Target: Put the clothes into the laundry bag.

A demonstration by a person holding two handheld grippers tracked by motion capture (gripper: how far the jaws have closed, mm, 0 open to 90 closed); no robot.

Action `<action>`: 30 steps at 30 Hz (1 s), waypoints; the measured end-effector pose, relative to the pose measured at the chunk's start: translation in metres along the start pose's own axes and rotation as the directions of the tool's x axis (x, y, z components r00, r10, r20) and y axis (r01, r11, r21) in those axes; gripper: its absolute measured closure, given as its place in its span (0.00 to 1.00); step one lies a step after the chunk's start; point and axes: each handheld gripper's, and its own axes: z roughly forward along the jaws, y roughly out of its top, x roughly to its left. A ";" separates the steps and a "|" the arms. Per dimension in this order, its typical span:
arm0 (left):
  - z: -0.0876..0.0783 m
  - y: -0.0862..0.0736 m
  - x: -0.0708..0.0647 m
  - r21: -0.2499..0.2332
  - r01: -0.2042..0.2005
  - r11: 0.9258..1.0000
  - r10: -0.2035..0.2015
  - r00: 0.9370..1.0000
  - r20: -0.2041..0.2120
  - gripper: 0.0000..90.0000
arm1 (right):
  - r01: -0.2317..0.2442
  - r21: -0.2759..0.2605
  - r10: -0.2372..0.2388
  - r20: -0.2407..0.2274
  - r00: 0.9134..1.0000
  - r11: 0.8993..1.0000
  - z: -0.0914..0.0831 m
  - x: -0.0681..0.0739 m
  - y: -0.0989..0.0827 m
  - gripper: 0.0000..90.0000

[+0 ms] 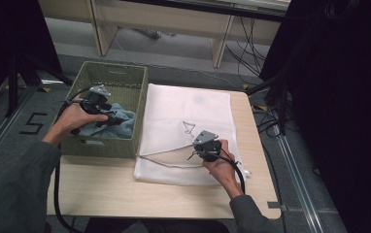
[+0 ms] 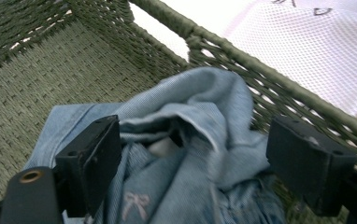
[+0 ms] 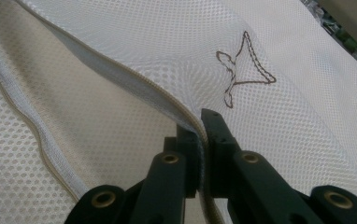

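Pinching the upper edge of the white mesh laundry bag (image 1: 188, 116), the right gripper (image 1: 204, 151) sits at the bag's near side in the high view; judged purpose: lifting that edge keeps the mouth parted for loading. The bag lies flat on the pale wooden table (image 1: 106, 189), long axis running from the near edge away toward the far edge, opening along its near-left side toward the green woven basket (image 1: 118, 75). The left gripper (image 1: 107, 118) reaches down into that basket over a crumpled light-blue denim garment (image 1: 125, 119).

Left gripper view: jaws stand wide, one on each side of the denim garment (image 2: 204, 116), pads not pressing it. The garment is bunched in the basket's corner against the woven wall (image 2: 270, 88), with no clear long axis; a small pink bow (image 2: 133, 203) faces up. The mesh bag (image 2: 307, 51) lies just beyond the wall, so the transfer would be short.

Right gripper view: jaws are clamped on the bag's zip-edged hem (image 3: 193, 122), which rises into a ridge at the grip. A brown stitched motif (image 3: 242, 74) lies beyond the tips.
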 end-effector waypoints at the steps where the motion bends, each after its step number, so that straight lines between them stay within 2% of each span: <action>1: 0.002 0.001 0.002 0.004 0.001 1.000 -0.001 1.000 -0.005 0.20 | 0.000 0.000 0.000 0.000 1.000 1.000 0.000 0.000 0.000 0.96; 3: 0.007 0.002 0.004 0.014 -0.004 1.000 0.004 1.000 -0.021 0.19 | -0.011 -0.004 0.011 -0.011 1.000 1.000 0.000 0.001 0.000 0.96; 7: 0.020 -0.006 0.012 0.064 -0.009 0.998 0.007 1.000 0.021 0.20 | 0.008 -0.003 -0.008 0.005 1.000 1.000 0.001 0.000 0.000 0.96; 8: 0.020 -0.005 0.015 0.068 -0.002 0.998 0.001 1.000 0.024 0.19 | -0.005 0.005 0.005 0.000 1.000 1.000 0.000 0.001 0.000 0.96; 9: 0.022 -0.006 0.014 0.052 0.004 0.999 -0.005 1.000 0.018 0.17 | -0.003 0.004 0.003 0.001 1.000 1.000 0.000 0.001 0.000 0.96; 11: 0.024 -0.007 0.015 0.064 -0.006 0.998 0.004 1.000 0.030 0.16 | -0.002 0.008 0.002 0.000 1.000 1.000 0.000 0.001 0.000 0.96; 13: 0.025 -0.008 0.019 0.082 -0.045 0.996 0.040 0.998 0.056 0.16 | 0.029 0.001 -0.029 -0.003 1.000 1.000 0.002 -0.002 0.000 0.96; 15: 0.027 -0.010 0.021 0.071 -0.033 0.997 0.028 0.997 0.072 0.16 | 0.009 0.009 -0.009 -0.002 1.000 1.000 0.001 0.000 -0.001 0.96; 16: 0.029 -0.011 0.022 0.077 -0.047 0.996 0.041 0.996 0.078 0.16 | 0.009 0.009 -0.009 -0.002 1.000 1.000 0.001 0.000 -0.001 0.96; 17: 0.031 -0.013 0.021 0.102 -0.072 0.992 0.065 0.995 0.072 0.16 | 0.008 0.010 -0.008 -0.005 1.000 1.000 0.001 0.001 -0.001 0.96; 18: 0.033 -0.014 0.021 0.132 -0.116 0.985 0.108 0.992 0.065 0.16 | -0.006 0.010 0.006 -0.008 1.000 1.000 0.001 0.002 0.000 0.96; 19: 0.036 -0.015 0.018 0.153 -0.163 0.975 0.154 0.986 0.067 0.16 | -0.005 0.012 0.005 -0.005 1.000 1.000 0.001 0.002 0.000 0.96; 20: 0.040 -0.016 0.016 0.164 -0.183 0.969 0.173 0.982 0.076 0.15 | 0.000 0.015 0.000 -0.003 1.000 1.000 0.002 0.001 -0.001 0.96; 23: 0.049 -0.017 0.017 0.190 -0.169 0.967 0.163 0.986 0.047 0.15 | -0.001 0.013 0.001 -0.012 1.000 1.000 0.002 0.002 -0.001 0.96; 26: 0.059 -0.019 0.017 0.231 -0.158 0.960 0.159 0.987 0.013 0.16 | 0.014 0.014 -0.014 -0.011 1.000 1.000 0.002 0.002 -0.001 0.96; 27: 0.062 -0.019 0.017 0.256 -0.170 0.952 0.174 0.985 0.006 0.16 | 0.014 0.014 -0.014 -0.011 1.000 1.000 0.002 0.002 -0.001 0.96; 28: 0.067 -0.020 0.015 0.266 -0.175 0.948 0.183 0.983 -0.004 0.16 | 0.014 0.012 -0.014 -0.011 1.000 1.000 0.002 0.002 -0.001 0.96; 29: 0.070 -0.020 0.015 0.307 -0.209 0.928 0.220 0.976 -0.001 0.18 | 0.015 0.010 -0.015 -0.011 1.000 1.000 0.003 0.002 -0.001 0.96; 30: 0.071 -0.019 0.014 0.316 -0.208 0.925 0.223 0.975 -0.010 0.27 | 0.023 0.013 -0.023 -0.006 1.000 1.000 0.003 0.001 -0.001 0.96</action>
